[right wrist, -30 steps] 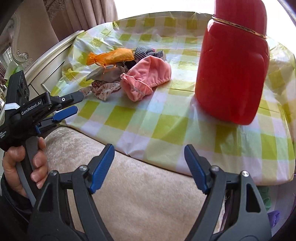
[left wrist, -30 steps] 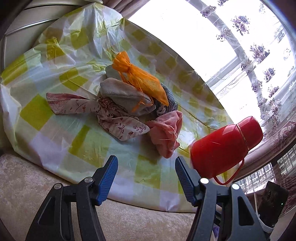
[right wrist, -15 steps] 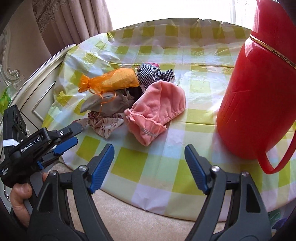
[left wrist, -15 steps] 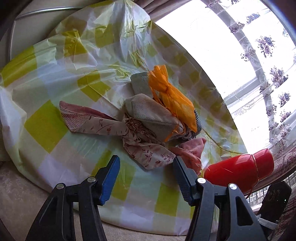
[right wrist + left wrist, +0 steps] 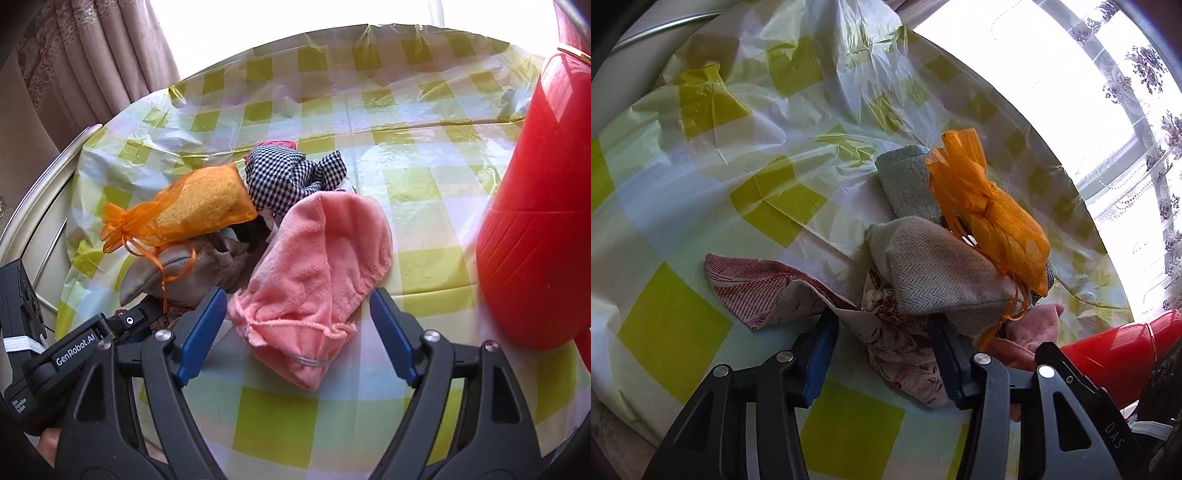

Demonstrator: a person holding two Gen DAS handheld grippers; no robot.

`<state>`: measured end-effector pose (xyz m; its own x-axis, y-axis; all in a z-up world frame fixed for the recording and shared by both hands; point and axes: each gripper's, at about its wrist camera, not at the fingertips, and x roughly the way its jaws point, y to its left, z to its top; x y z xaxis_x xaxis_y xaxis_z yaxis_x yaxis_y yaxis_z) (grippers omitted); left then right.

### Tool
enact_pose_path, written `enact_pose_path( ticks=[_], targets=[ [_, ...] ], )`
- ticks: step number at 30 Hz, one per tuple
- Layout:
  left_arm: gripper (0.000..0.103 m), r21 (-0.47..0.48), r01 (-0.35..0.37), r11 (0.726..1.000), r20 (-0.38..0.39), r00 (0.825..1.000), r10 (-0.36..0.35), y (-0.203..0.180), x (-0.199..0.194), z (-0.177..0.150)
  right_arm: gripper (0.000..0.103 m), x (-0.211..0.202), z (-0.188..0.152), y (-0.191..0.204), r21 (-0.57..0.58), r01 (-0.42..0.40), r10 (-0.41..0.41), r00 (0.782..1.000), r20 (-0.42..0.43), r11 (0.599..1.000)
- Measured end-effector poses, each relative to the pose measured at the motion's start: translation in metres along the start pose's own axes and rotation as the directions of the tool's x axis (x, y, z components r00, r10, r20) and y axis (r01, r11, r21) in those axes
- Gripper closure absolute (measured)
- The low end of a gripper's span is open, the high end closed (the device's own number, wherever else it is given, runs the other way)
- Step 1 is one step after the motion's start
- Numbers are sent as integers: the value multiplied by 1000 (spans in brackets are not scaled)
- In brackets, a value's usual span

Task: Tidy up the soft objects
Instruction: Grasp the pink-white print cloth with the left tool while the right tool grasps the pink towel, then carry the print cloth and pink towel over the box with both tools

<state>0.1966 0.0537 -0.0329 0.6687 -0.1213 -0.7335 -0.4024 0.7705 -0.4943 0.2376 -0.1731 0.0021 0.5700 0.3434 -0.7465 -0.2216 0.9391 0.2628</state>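
My left gripper (image 5: 882,328): jaws closing, w/ the bunched red-print cloth (image 5: 894,332) between the pads; pads not yet seen pressing it. That cloth's flat end trails off to the left on the tablecloth (image 5: 676,325). Just beyond the tips sits a beige herringbone pouch (image 5: 938,273), w/ an orange mesh bag (image 5: 993,218) lying over it and a pale blue towel roll (image 5: 908,184) behind.

My right gripper (image 5: 297,308): jaws wide, straddling the near end of the pink fleece pouch (image 5: 321,258), pads apart from it on both sides. Behind the pouch, a black-white check cloth (image 5: 284,177). Red flask (image 5: 535,221) stands to the right, near the pouch, not touching. All items lie on the green-check tablecloth; the pile is near its left edge.
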Motion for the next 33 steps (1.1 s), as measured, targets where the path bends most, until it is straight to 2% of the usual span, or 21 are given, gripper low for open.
enact_pose_path(
  ticks=[1,4,7,9,15,26,33],
  targets=[
    [62,7,0,1000,-2,1000,0,-1,2,0,21,2,1,-1,7,11,-11,1000,8,1000],
    [69,30,1,1000,3,1000,-1,-4,4,-2,21,11,4,-7,38,31,-31,999,21,999],
    [76,39,18,999,5,1000,-18,-5,5,-5,24,22,2,-15,68,2,-2,1000,3,998],
    [77,36,38,999,10,999,-39,-3,1,-7,59,26,-3,-19,78,-24,24,1000,-6,997],
    [79,13,83,996,23,996,-83,2,-11,-13,74,15,-12,-22,79,-71,69,997,28,994],
    [79,51,102,993,79,991,-106,-5,-58,-39,76,-34,-31,-29,66,-108,102,991,84,992],
    [79,102,133,986,104,984,-143,-19,-89,-66,76,-81,-54,-50,87,-118,106,986,125,989]
  ],
)
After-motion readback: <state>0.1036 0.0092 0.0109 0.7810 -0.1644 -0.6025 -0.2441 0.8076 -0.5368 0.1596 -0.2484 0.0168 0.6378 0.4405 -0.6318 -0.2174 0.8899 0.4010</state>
